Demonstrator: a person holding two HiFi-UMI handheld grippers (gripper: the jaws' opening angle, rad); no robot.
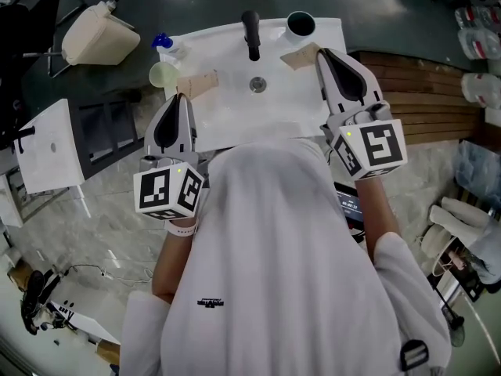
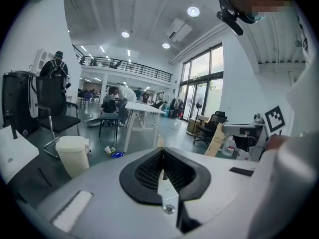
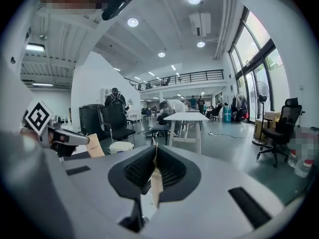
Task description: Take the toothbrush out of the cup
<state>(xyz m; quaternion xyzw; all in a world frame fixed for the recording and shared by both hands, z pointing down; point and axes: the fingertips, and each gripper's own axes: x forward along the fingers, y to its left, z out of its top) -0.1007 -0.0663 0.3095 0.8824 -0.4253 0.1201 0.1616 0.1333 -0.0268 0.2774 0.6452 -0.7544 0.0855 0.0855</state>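
At the sink's (image 1: 235, 124) left rim stands a pale green cup (image 1: 163, 74), with a small blue object (image 1: 162, 41) just behind it. The left hand-held gripper (image 1: 179, 99) hangs near this cup, above the sink's left edge. Its own view faces out into the room, and there the left hand-held gripper (image 2: 161, 152) has its jaws pressed together with nothing between them. The tap (image 1: 251, 31) stands at the back of the basin. To the right of the tap, a dark cup (image 1: 300, 24) sits at the back right corner. The right hand-held gripper (image 1: 323, 55) hovers near it, over the sink's right edge. In its own view the right hand-held gripper (image 3: 156, 151) is likewise closed and empty.

I cannot make out the toothbrush in either cup from above, so which cup holds it is unclear. It is likely light, stiff and slim, with a smooth handle that may be wet and slippery. The best hold is probably across the handle above the cup's rim. The cup looks light enough to tip or lift with it, so bracing it seems wise.
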